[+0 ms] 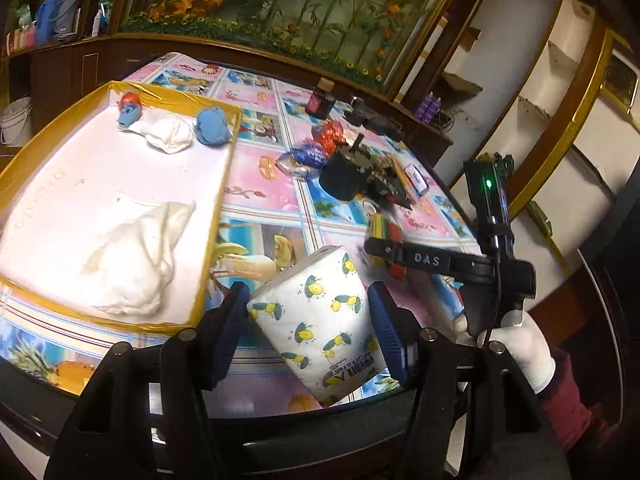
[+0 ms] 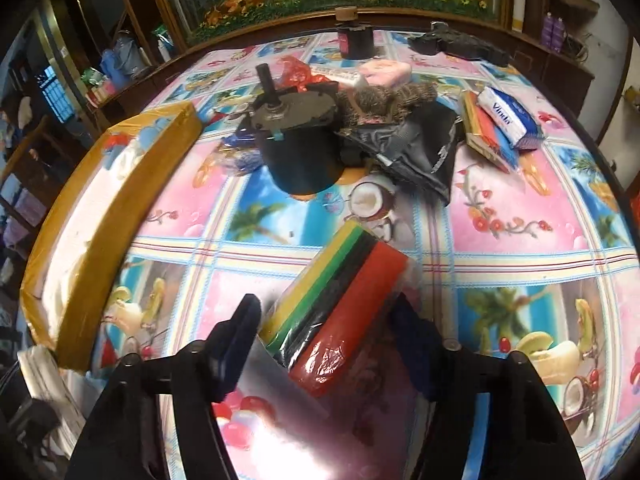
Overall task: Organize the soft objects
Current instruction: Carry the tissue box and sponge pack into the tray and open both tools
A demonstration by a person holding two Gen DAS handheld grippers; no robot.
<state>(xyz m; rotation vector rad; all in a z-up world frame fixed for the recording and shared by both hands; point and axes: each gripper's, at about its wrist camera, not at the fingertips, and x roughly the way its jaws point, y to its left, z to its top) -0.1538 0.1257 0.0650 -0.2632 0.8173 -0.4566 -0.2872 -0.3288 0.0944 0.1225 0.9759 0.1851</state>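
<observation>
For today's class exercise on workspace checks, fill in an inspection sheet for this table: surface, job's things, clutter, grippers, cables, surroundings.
Surface: table under a fruit-print cloth.
Job's things: tray holding white cloths and blue soft toys; lemon-print tissue roll; striped sponge pack.
Clutter: dark motor, black bag, Vinda tissue pack.
Grippers: left gripper shut on the roll; right gripper around the sponge pack, contact unclear.
Cables: black lead on the right gripper.
Surroundings: floral mural, shelves.

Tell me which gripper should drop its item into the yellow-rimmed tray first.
Left, probably. The left gripper already grips the lemon-print tissue roll, and the tray edge lies just beside it. The right gripper holds the wrapped sponge pack farther out over the tablecloth, away from the tray.
</observation>
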